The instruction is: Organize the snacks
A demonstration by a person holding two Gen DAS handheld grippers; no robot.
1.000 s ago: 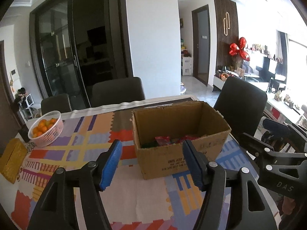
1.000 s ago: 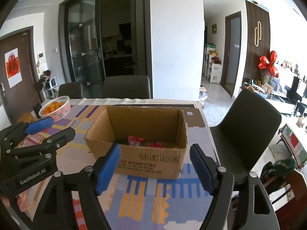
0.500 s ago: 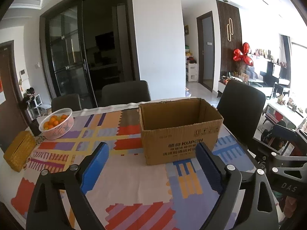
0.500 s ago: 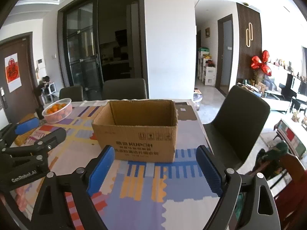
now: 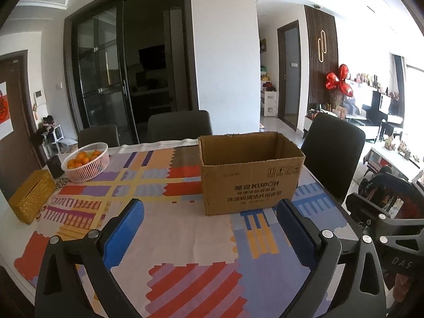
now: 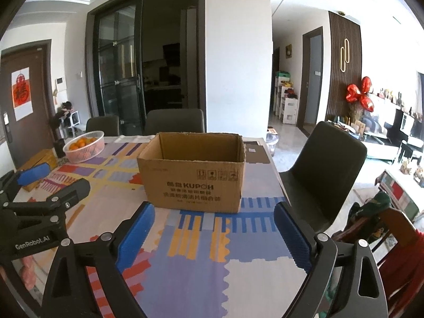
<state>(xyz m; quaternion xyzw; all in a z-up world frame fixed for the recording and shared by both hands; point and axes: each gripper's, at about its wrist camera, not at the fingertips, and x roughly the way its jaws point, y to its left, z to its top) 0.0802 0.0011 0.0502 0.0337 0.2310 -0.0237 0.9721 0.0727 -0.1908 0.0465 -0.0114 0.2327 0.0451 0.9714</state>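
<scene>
An open brown cardboard box (image 5: 251, 180) printed "KUPOH" stands on the patterned tablecloth (image 5: 169, 238); it also shows in the right wrist view (image 6: 193, 180). Its inside is hidden from this low angle, so no snacks show. My left gripper (image 5: 209, 228) is open and empty, low over the table in front of the box. My right gripper (image 6: 214, 228) is open and empty, also in front of the box. The left gripper shows at the left edge of the right wrist view (image 6: 50, 185).
A white basket of oranges (image 5: 86, 161) and a yellow woven box (image 5: 31, 196) sit at the table's far left. Dark chairs stand behind the table (image 5: 180, 126) and at its right side (image 5: 332, 153). The table's right edge runs close to the box.
Both grippers have pulled back from the box and dropped lower. The red snack packets seen inside the box earlier are now hidden behind its front wall.
</scene>
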